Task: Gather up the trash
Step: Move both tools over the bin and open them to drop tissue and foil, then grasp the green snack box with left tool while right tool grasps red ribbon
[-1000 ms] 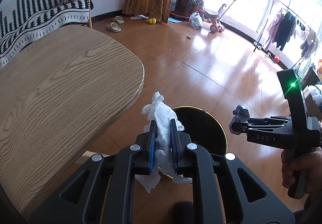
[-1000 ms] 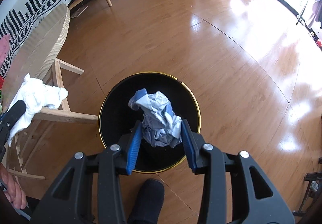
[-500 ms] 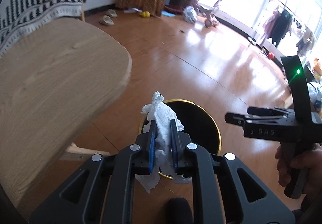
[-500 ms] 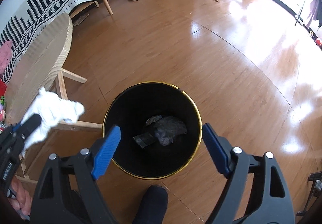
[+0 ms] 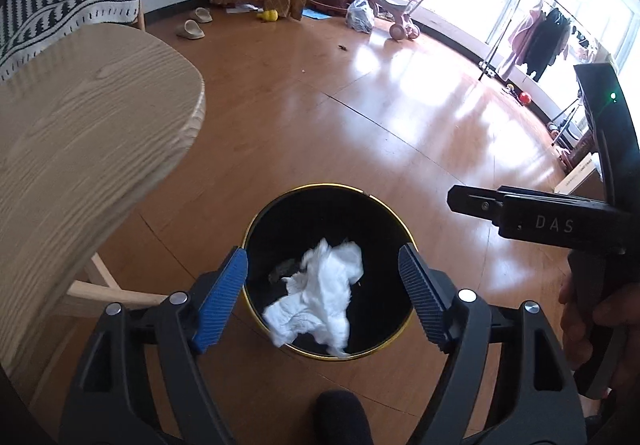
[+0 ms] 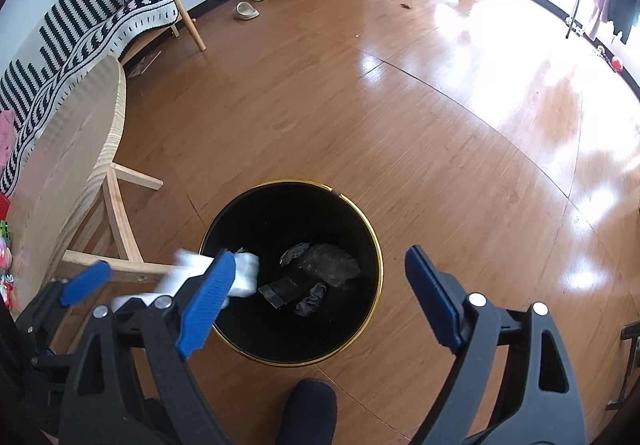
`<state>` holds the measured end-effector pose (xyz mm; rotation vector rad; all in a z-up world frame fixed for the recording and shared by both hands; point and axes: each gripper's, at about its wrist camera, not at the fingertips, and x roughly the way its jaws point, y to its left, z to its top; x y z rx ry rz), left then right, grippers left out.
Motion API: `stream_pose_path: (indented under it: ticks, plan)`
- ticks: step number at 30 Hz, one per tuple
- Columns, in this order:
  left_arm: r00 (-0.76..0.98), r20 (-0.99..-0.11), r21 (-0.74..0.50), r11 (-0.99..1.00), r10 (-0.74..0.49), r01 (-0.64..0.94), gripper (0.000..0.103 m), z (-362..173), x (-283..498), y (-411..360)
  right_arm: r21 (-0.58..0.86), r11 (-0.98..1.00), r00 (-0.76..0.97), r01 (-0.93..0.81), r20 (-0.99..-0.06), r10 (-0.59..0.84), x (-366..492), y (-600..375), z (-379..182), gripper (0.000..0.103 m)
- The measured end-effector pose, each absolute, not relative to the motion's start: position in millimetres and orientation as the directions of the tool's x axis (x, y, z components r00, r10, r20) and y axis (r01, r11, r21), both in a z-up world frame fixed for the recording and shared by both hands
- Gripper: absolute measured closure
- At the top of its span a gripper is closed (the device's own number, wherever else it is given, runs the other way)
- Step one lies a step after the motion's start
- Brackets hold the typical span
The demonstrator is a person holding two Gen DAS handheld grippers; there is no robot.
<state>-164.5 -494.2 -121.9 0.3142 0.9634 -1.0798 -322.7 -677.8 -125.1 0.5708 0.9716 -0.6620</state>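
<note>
The fingers of the left gripper [image 5: 323,295] have just been opening and now stand wide, their blue ribbed pads [image 5: 219,297] clear of the crumpled white tissue [image 5: 320,297], which hangs blurred between them over the near left part of the bin's mouth, seemingly on its way in. The right gripper [image 6: 320,301] has its fingers spread wide as well, nothing between them, poised above the same bin; they too have just been opening. Both point steeply down, which I take as the way to drop rubbish straight inside rather than onto the glossy brown wooden floor [image 6: 360,117]. To the left stands the pale wood-grain tabletop [image 5: 72,149] with rounded corners, its legs near the bin. The round black waste bin with a gold rim [image 6: 290,362] sits on the floor just right of it. On the bin's bottom lie a dark grey crumpled wad [image 6: 328,263] and smaller dark scraps, already collected.
</note>
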Motion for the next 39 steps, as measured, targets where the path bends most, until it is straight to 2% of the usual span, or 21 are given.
stream_pose_path:
  ticks: [3,7,10,19,27,33,39]
  plan:
    - [0.13,-0.792,-0.236,0.497,-0.596,0.835,0.026,-118.5,-157.1,-485.0,0.144,0.674,0.404,0.725,-0.881,-0.246,-317.9,-674.6,-123.0,0.019]
    - [0.175,-0.79,-0.225,0.544,-0.587,0.808,0.014,-104.0,-143.7,-460.6,0.14,0.704,0.421,0.696,-0.874,-0.242,-298.6,-657.0,-113.0,0.019]
    - [0.23,-0.786,-0.186,0.575,-0.574,0.797,0.011,-87.3,-132.7,-437.5,0.135,0.742,0.444,0.657,-0.864,-0.237,-274.3,-633.9,-101.3,0.019]
    - [0.447,-0.747,-0.128,0.767,-0.492,0.629,0.01,-29.2,-60.8,-301.4,0.151,0.889,0.557,0.431,-0.82,-0.131,-169.1,-515.5,-60.7,0.018]
    - [0.603,-0.738,-0.114,0.936,-0.304,0.332,0.01,-11.7,5.3,-121.7,0.182,0.973,0.606,0.14,-0.793,0.061,-72.7,-377.1,-42.1,0.018]
    - [0.604,-0.772,-0.149,0.98,-0.2,0.133,0.01,-25.3,35.0,-18.6,0.202,0.979,0.562,-0.023,-0.807,0.18,-30.9,-286.1,-52.1,0.019]
    - [0.564,-0.799,-0.211,0.975,-0.209,0.063,0.01,-35.8,48.3,26.7,0.241,0.968,0.502,-0.075,-0.829,0.246,1.5,-228.0,-71.4,0.031]
